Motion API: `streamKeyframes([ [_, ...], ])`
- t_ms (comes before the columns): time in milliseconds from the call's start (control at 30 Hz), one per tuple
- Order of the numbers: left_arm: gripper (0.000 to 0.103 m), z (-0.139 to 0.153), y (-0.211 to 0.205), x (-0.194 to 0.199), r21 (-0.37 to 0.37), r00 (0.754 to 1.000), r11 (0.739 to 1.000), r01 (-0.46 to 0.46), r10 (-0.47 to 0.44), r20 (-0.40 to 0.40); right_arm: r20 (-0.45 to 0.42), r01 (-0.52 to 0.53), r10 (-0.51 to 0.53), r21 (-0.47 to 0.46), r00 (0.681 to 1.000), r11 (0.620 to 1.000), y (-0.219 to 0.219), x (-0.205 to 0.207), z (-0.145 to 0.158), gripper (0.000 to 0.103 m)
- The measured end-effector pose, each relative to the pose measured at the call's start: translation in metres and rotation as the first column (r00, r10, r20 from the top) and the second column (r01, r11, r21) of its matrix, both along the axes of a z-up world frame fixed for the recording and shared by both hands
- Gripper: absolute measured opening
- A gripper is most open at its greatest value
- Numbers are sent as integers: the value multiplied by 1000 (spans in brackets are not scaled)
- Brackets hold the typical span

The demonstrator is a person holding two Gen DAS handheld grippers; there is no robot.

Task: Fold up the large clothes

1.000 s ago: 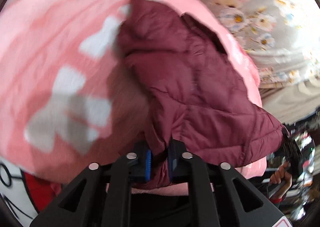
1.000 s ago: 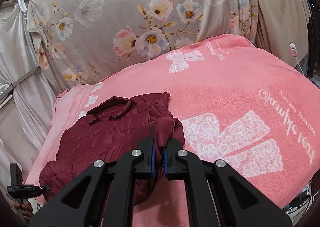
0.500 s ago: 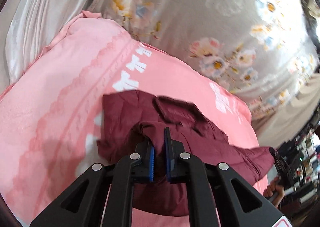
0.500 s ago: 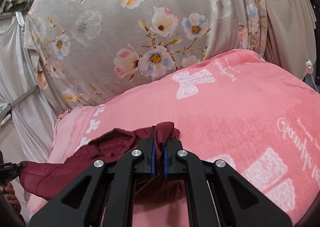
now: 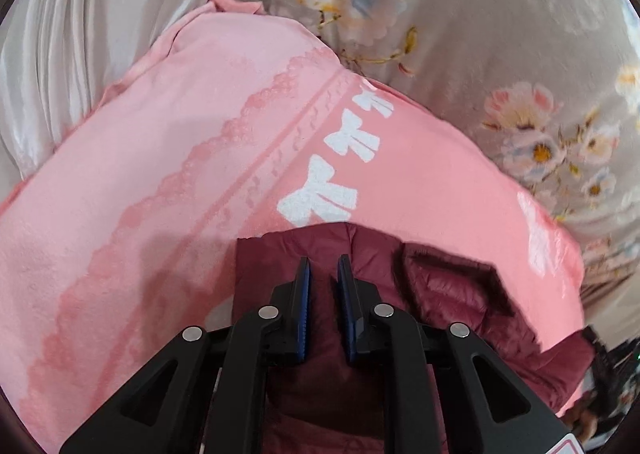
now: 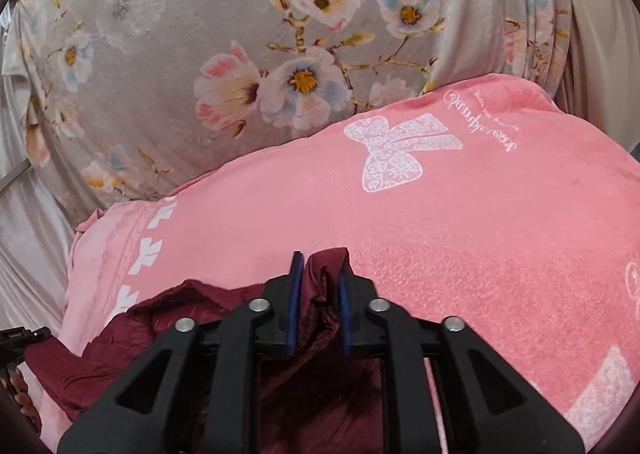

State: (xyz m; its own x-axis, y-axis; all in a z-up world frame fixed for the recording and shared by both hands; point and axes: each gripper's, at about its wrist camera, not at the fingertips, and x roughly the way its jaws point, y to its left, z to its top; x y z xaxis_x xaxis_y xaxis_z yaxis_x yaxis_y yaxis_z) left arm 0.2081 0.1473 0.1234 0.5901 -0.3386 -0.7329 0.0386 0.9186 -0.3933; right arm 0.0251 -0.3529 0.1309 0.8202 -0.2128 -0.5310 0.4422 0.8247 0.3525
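A maroon quilted jacket (image 5: 448,294) lies on a pink blanket (image 5: 160,174) with white bows. In the left wrist view my left gripper (image 5: 322,266) stands open just above the jacket's flat edge, nothing between its blue pads. In the right wrist view my right gripper (image 6: 320,266) is also parted, with a bunched fold of the jacket (image 6: 324,282) still lying between the fingers. The jacket's near part is hidden under both grippers.
A grey floral fabric (image 6: 280,34) rises behind the pink blanket (image 6: 480,234). Pale satin drapes (image 5: 60,34) hang at the left. A hand holding the other gripper (image 6: 16,338) shows at the left edge of the right wrist view.
Both grippers carried the jacket's edge forward over the blanket and lowered it. Both then opened; the left has let go, and the fold now sits loose in the right.
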Motion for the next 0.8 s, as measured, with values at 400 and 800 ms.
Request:
streamKeyframes([
  [400, 58, 53, -3, 0, 160, 976, 986, -54, 18, 217, -15, -18, 17, -38, 1000, 999, 20, 0, -1, 45],
  [800, 57, -40, -111, -23, 287, 966, 926, 246, -260, 11, -229, -274, 246, -99, 942, 957, 111, 44, -33, 42],
])
